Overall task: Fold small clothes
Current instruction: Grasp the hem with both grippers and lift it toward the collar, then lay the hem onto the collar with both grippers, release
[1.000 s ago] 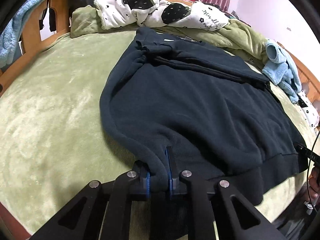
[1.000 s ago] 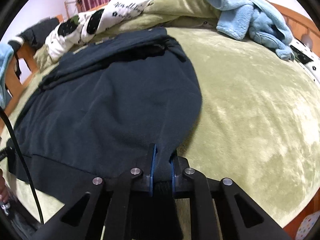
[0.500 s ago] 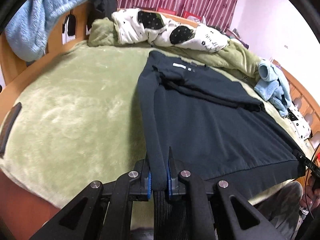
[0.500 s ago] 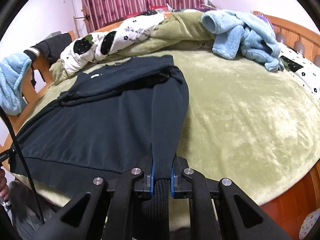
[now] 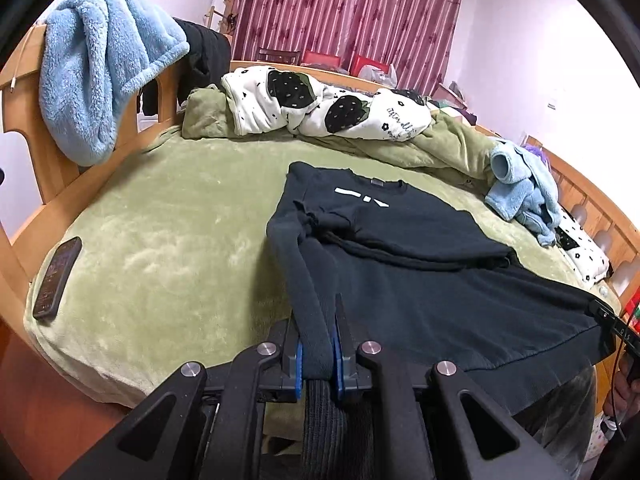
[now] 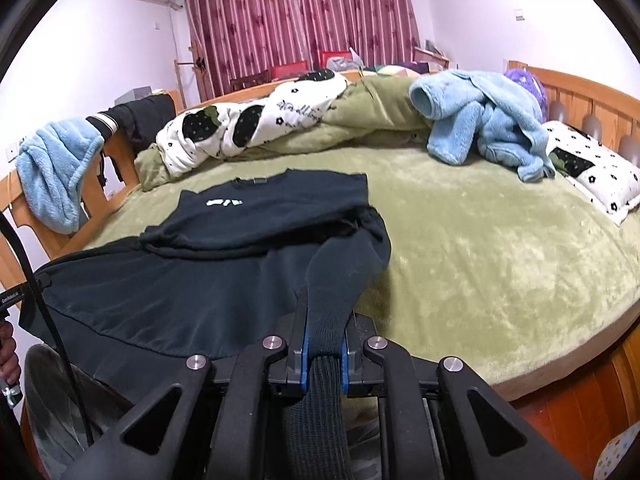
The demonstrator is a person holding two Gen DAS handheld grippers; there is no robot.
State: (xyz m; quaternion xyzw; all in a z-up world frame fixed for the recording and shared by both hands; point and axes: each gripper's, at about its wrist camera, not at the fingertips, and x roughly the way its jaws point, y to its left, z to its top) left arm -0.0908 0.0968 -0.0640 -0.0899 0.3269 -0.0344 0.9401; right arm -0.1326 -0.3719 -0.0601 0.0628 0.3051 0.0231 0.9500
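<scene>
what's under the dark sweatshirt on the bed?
Plush olive-green blanket shows all around the dark navy sweatshirt. Its lower part is lifted off the bed; whatever lies beneath the rest is covered.

The sweatshirt (image 5: 420,280) is dark navy with a small white chest mark. The blanket (image 5: 160,240) is olive green, the quilt (image 5: 320,108) white with black patches, the fleece garment (image 6: 480,120) pale blue, the curtains (image 6: 300,20) striped maroon.
</scene>
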